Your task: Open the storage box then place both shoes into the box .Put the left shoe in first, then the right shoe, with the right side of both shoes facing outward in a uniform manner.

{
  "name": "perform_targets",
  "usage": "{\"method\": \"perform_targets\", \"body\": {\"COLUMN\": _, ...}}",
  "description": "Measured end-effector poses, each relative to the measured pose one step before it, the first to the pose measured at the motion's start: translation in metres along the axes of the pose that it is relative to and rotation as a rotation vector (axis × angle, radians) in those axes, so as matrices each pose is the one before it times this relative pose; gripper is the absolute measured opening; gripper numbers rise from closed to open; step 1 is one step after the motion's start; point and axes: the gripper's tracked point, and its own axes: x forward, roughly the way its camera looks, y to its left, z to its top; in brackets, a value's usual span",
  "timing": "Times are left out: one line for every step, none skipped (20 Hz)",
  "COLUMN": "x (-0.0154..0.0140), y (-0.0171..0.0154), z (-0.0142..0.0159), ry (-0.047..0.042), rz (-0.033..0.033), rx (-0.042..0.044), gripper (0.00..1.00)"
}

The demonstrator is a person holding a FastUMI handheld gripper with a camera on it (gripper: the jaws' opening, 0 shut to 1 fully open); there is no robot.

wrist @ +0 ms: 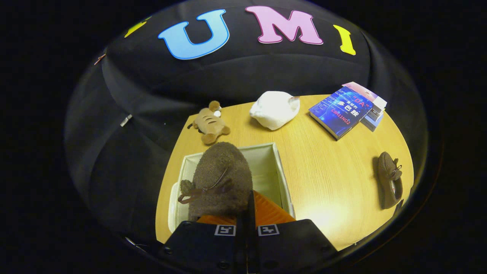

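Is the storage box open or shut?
Open: the storage box shows bare inner walls, and the held shoe hangs over it in the gripper.

claw point(249, 213) tips hidden by shoe point(220, 179)

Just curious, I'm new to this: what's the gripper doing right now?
Gripper: closed on a brown shoe, held over the open storage box.

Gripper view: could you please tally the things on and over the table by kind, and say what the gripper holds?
Brown shoes: 2, one clamped between the gripper fingers over the open storage box, one lying on the table
Storage boxes: 1
Plush toys: 1
White cloth bundles: 1
Books: 1
Small boxes beside the book: 1
Total: 7
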Motion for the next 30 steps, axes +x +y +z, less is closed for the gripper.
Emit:
{"method": "perform_targets", "body": {"x": 0.00488, "y": 0.00464, "z": -0.00743, "ry": 0.01123, "rz": -0.00680, "rx": -0.00308, "gripper": 0.06}}
{"method": "perform_targets", "body": {"x": 0.00514, "y": 0.00498, "z": -0.00579, "ry": 0.01026, "rz": -0.00013, "rx": -0.00035, "gripper": 0.06}}
{"method": "perform_targets", "body": {"x": 0.00419, "y": 0.00519, "z": -0.00492, "ry": 0.00989, "rz": 0.00267, "rx": 0.00115, "gripper": 0.06}}
{"method": "perform_targets", "body": {"x": 0.00331, "y": 0.00466, "z": -0.00244, "ry": 0.00408, "rz": 0.00103, "rx": 0.00349, "gripper": 0.06}}
{"method": "perform_targets", "body": {"x": 0.00256, "y": 0.00298, "z": -0.00198, "ry": 0.00591, "rz": -0.00145, "rx": 0.00493, "gripper": 0.06}}
{"method": "perform_targets", "body": {"x": 0.00231, "y": 0.00339, "z": -0.00132, "ry": 0.00291, "rz": -0.00559, "rx": 0.00969, "gripper": 0.06}}
{"method": "perform_targets", "body": {"x": 0.00185, "y": 0.00240, "z": -0.00058, "ry": 0.00127, "rz": -0.00351, "rx": 0.00675, "gripper": 0.06}}
{"method": "perform_targets", "body": {"x": 0.00194, "y": 0.00319, "z": -0.00083, "ry": 0.00411, "rz": 0.00358, "rx": 0.00441, "gripper": 0.07}}
{"method": "perform_targets", "body": {"x": 0.00219, "y": 0.00359, "z": -0.00157, "ry": 0.00644, "rz": 0.00143, "rx": -0.00208, "gripper": 0.07}}
{"method": "perform_targets", "body": {"x": 0.00326, "y": 0.00358, "z": -0.00272, "ry": 0.00546, "rz": 0.01087, "rx": 0.00238, "gripper": 0.09}}
{"method": "perform_targets", "body": {"x": -0.00015, "y": 0.00223, "z": -0.00226, "ry": 0.00980, "rz": 0.00667, "rx": -0.00025, "gripper": 0.12}}
{"method": "perform_targets", "body": {"x": 0.00119, "y": 0.00254, "z": -0.00310, "ry": 0.00963, "rz": 0.00806, "rx": -0.00352, "gripper": 0.15}}
{"method": "perform_targets", "body": {"x": 0.00021, "y": 0.00088, "z": -0.00390, "ry": 0.01095, "rz": -0.00202, "rx": -0.01503, "gripper": 0.18}}
{"method": "perform_targets", "body": {"x": 0.00004, "y": -0.00056, "z": -0.00344, "ry": 0.00528, "rz": -0.00155, "rx": -0.01965, "gripper": 0.21}}
{"method": "perform_targets", "body": {"x": 0.00047, "y": 0.00063, "z": -0.00402, "ry": 0.00434, "rz": 0.00587, "rx": -0.01766, "gripper": 0.22}}
{"method": "perform_targets", "body": {"x": -0.00008, "y": 0.00201, "z": -0.00430, "ry": 0.01005, "rz": 0.01102, "rx": -0.01280, "gripper": 0.29}}
{"method": "perform_targets", "body": {"x": 0.00036, "y": 0.00081, "z": -0.00529, "ry": 0.01342, "rz": 0.00823, "rx": -0.00490, "gripper": 0.32}}
{"method": "perform_targets", "body": {"x": 0.00082, "y": 0.00080, "z": -0.00482, "ry": 0.01504, "rz": 0.01361, "rx": 0.00312, "gripper": 0.35}}
{"method": "perform_targets", "body": {"x": -0.00017, "y": 0.00262, "z": -0.00346, "ry": 0.01394, "rz": 0.01434, "rx": 0.00509, "gripper": 0.37}}
{"method": "perform_targets", "body": {"x": 0.00023, "y": 0.00136, "z": -0.00311, "ry": 0.01335, "rz": 0.01259, "rx": 0.00480, "gripper": 0.38}}
{"method": "perform_targets", "body": {"x": -0.00190, "y": 0.00197, "z": 0.00051, "ry": -0.00049, "rz": 0.01551, "rx": 0.00397, "gripper": 0.38}}
{"method": "perform_targets", "body": {"x": -0.00323, "y": 0.00087, "z": 0.00103, "ry": 0.00118, "rz": 0.00759, "rx": -0.00172, "gripper": 0.43}}
{"method": "perform_targets", "body": {"x": -0.00120, "y": 0.00376, "z": 0.00010, "ry": 0.00039, "rz": 0.02075, "rx": 0.00279, "gripper": 0.47}}
{"method": "perform_targets", "body": {"x": -0.00232, "y": 0.00584, "z": 0.00373, "ry": -0.00887, "rz": 0.02467, "rx": 0.00177, "gripper": 0.54}}
{"method": "perform_targets", "body": {"x": -0.00060, "y": 0.00277, "z": -0.00011, "ry": -0.00971, "rz": 0.01348, "rx": 0.00101, "gripper": 0.60}}
{"method": "perform_targets", "body": {"x": -0.00309, "y": 0.00131, "z": 0.00288, "ry": -0.00921, "rz": 0.01281, "rx": 0.00069, "gripper": 0.71}}
{"method": "perform_targets", "body": {"x": -0.00334, "y": 0.00199, "z": 0.00373, "ry": -0.00950, "rz": 0.00772, "rx": -0.00388, "gripper": 0.72}}
{"method": "perform_targets", "body": {"x": -0.00227, "y": -0.00035, "z": 0.00177, "ry": -0.00647, "rz": 0.00619, "rx": -0.00576, "gripper": 0.77}}
{"method": "perform_targets", "body": {"x": -0.00238, "y": -0.00025, "z": 0.00104, "ry": -0.00645, "rz": 0.00516, "rx": -0.00599, "gripper": 0.80}}
{"method": "perform_targets", "body": {"x": -0.00213, "y": -0.00115, "z": 0.00117, "ry": -0.00544, "rz": 0.00293, "rx": -0.00763, "gripper": 0.85}}
